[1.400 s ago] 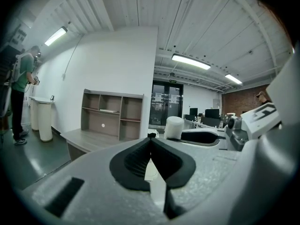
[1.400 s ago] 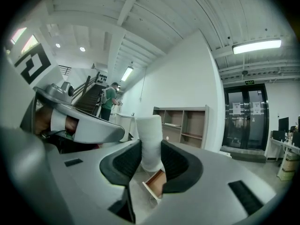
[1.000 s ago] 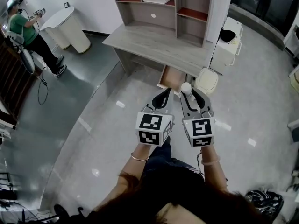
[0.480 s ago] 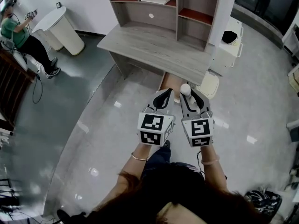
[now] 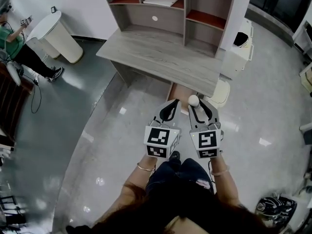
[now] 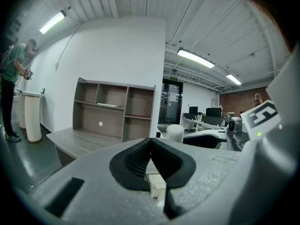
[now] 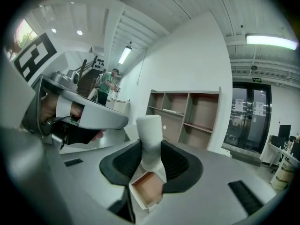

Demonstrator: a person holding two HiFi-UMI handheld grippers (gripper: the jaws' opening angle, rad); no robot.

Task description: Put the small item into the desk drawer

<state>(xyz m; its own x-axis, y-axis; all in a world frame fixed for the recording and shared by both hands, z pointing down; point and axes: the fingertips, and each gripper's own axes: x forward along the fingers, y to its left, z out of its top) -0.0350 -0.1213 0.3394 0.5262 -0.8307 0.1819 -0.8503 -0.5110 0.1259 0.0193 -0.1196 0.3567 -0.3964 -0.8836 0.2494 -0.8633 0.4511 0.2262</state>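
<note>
My right gripper is shut on a small white cylindrical item, which sticks up between its black pads. The open desk drawer, brown inside, lies just beyond and below that gripper, under the grey wooden desk. My left gripper hangs beside the right one with its pads touching and nothing between them. From the left gripper view the white item shows to the right, past the jaws.
A shelf unit stands on the desk's back. A white bin and a white cabinet stand right of the drawer. A round white table and a person are far left. A bag lies at bottom right.
Both grippers have come closer to the desk and the open drawer; the desk has slid down and left in the head view. The grip on the white item is unchanged.
</note>
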